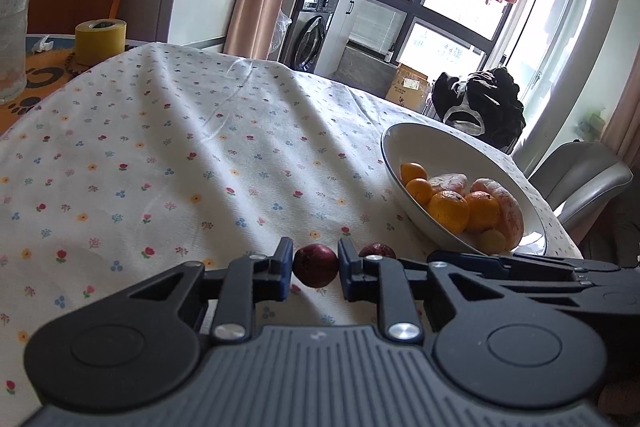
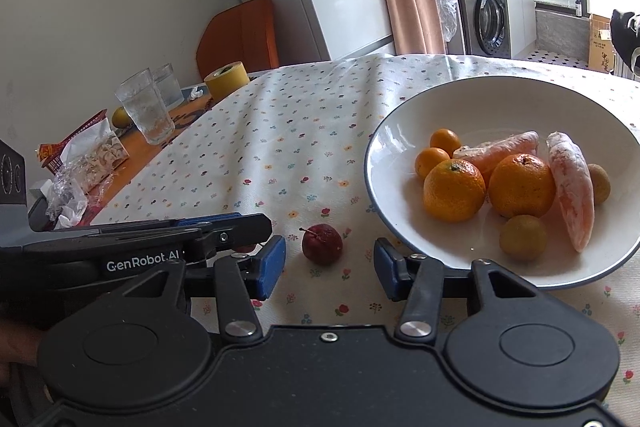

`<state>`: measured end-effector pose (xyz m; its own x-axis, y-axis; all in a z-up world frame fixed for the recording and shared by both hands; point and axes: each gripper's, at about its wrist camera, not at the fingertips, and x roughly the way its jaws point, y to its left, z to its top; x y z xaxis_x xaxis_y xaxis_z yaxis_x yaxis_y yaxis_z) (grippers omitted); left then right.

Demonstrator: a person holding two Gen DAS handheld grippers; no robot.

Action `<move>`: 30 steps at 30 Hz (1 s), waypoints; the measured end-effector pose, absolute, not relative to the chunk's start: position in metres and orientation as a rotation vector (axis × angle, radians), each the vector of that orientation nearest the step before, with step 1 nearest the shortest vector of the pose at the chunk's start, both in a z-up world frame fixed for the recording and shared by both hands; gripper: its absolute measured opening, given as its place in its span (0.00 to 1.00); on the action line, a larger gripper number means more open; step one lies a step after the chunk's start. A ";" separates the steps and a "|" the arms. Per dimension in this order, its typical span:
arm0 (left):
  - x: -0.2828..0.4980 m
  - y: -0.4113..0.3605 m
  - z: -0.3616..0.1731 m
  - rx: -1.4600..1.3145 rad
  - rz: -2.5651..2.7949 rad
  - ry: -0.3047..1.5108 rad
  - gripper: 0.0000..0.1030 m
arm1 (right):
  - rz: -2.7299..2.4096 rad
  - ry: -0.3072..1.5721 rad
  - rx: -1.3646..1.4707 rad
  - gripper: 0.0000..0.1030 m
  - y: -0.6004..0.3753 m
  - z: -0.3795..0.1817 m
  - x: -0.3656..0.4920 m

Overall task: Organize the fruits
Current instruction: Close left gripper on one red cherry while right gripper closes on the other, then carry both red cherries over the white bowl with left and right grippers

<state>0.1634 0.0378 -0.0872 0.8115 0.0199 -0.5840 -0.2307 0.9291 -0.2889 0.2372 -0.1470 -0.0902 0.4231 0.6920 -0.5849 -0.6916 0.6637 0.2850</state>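
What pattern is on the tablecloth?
Small multicoloured flowers on the white cloth tablecloth; clearest in the right wrist view.

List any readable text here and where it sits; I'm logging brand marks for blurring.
"GenRobot.AI": white print on the left gripper's black body, right wrist view.
Cardboard box by the window: printed characters, too small to read.
Washing machine panel: markings too blurred.

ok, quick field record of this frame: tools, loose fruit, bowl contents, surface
left tool: closed on a dark red fruit
right tool: open, around a second dark red fruit, not touching it
second fruit: lying on the cloth
bowl: white, holds oranges, peeled segments, small yellow-green fruits
surface: floral tablecloth
far off: glasses, yellow tape roll
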 end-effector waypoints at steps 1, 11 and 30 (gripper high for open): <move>0.161 0.039 -0.086 -0.360 0.140 0.607 0.21 | 0.866 0.732 -0.006 0.48 -0.144 -0.090 0.237; 0.142 0.057 -0.085 -0.390 0.172 0.583 0.21 | 0.849 0.725 -0.054 0.47 -0.123 -0.092 0.231; 0.122 0.052 -0.075 -0.383 0.192 0.544 0.21 | 0.833 0.669 -0.045 0.22 -0.135 -0.077 0.220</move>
